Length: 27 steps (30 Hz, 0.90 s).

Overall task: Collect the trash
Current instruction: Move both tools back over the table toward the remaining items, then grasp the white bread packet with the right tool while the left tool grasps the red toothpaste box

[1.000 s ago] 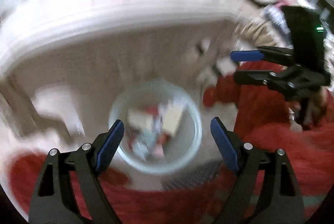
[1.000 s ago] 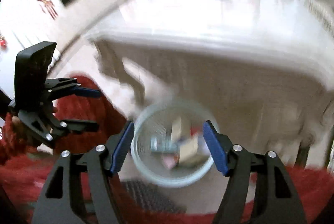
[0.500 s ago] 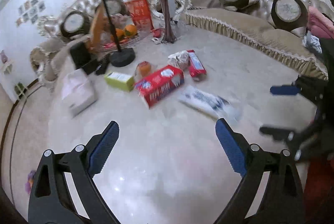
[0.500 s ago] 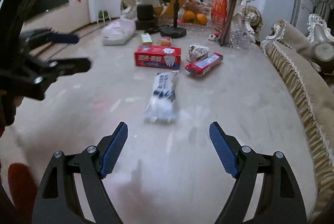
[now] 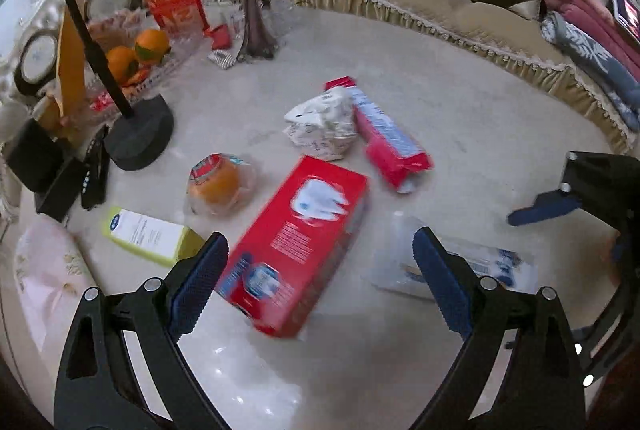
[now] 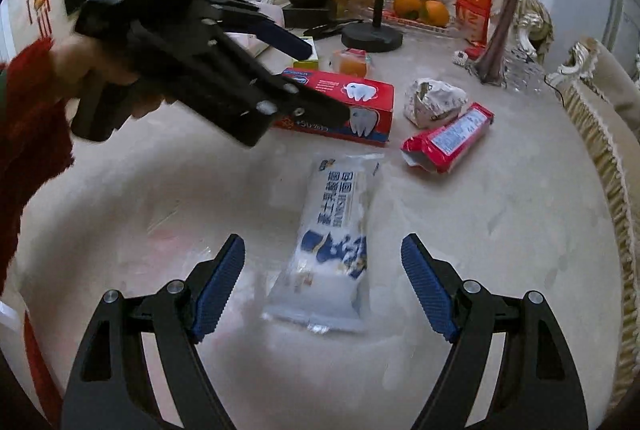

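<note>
Red toothpaste box (image 5: 298, 242) lies on the pale marble table (image 5: 480, 133) beneath the left gripper (image 5: 316, 278), jaws wide apart and empty. Right gripper (image 6: 322, 280), also spread and empty, hovers over a clear blue-printed wrapper (image 6: 334, 230).

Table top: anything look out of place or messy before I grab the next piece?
Yes. Trash lies scattered at odd angles on the table: a red toothpaste box, a torn-open red wrapper, a crumpled paper wad, a white-and-blue plastic packet and a bagged orange item. Nothing looks spilled.
</note>
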Tool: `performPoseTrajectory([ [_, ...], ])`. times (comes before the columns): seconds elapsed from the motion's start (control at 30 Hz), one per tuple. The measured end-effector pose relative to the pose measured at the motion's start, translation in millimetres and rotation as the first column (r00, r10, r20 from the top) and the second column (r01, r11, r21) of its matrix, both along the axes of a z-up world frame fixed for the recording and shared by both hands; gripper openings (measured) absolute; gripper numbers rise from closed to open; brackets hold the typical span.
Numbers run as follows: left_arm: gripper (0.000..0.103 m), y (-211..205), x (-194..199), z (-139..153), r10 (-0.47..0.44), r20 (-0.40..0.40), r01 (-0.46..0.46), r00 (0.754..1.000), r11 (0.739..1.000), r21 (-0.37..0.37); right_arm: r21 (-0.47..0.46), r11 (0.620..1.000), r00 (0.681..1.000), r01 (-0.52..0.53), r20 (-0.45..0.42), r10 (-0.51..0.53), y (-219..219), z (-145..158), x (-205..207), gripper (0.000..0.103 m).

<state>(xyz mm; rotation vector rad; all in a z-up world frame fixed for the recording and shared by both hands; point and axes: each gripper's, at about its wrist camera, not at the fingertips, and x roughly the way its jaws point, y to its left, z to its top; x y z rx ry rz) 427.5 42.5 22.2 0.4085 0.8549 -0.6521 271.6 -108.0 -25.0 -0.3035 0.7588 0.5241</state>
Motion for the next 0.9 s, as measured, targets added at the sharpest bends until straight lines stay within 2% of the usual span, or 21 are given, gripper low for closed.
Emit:
performPoseTrajectory([
  [0.1,0.091,-2,14,-10,-0.016,-0.025,0.016,1.0,1.0,0.023,-0.02,1.0,1.0,0.006,0.002,-0.005,3,-2,9,0.077],
  [0.27,0.091,-12,33,-29,-0.028,-0.114,0.037,0.993,0.996,0.076,-0.054,0.998,1.0,0.021,-0.009,-0.021,10,-8,27,0.076],
  [0.37,0.091,-12,46,-37,0.028,-0.176,-0.016,0.984,0.998,0.066,-0.077,0.996,0.999,0.034,0.006,-0.033,12,-11,33,0.076],
  [0.5,0.091,-14,48,-37,0.099,-0.181,-0.091,0.978,0.994,0.055,-0.04,0.999,0.999,0.023,-0.038,-0.025,9,-12,45,0.074],
  [0.57,0.091,-13,47,-38,0.14,-0.183,-0.135,0.973,0.99,0.04,-0.005,1.0,0.997,0.018,-0.073,-0.018,6,-11,49,0.062],
  [0.6,0.09,-13,46,-38,0.161,-0.187,-0.158,0.969,0.987,0.03,-0.009,1.0,0.997,0.021,-0.068,-0.021,4,-10,48,0.051],
  [0.63,0.087,-12,44,-37,0.185,-0.186,-0.184,0.965,0.983,0.022,-0.006,1.0,0.997,0.021,-0.069,-0.021,2,-9,46,0.039],
  [0.67,0.078,-10,43,-36,0.206,-0.181,-0.206,0.962,0.978,0.021,-0.004,1.0,0.997,0.026,-0.07,-0.026,0,-8,45,0.035],
  [0.77,0.054,3,38,-31,0.305,-0.173,-0.31,0.936,0.951,0.0,-0.012,0.999,0.998,0.038,-0.057,-0.039,-9,-8,36,0.033],
  [0.9,0.051,13,20,-31,0.37,-0.173,-0.381,0.913,0.924,-0.03,0.038,0.996,0.995,0.078,-0.063,-0.075,-31,-8,20,0.031],
])
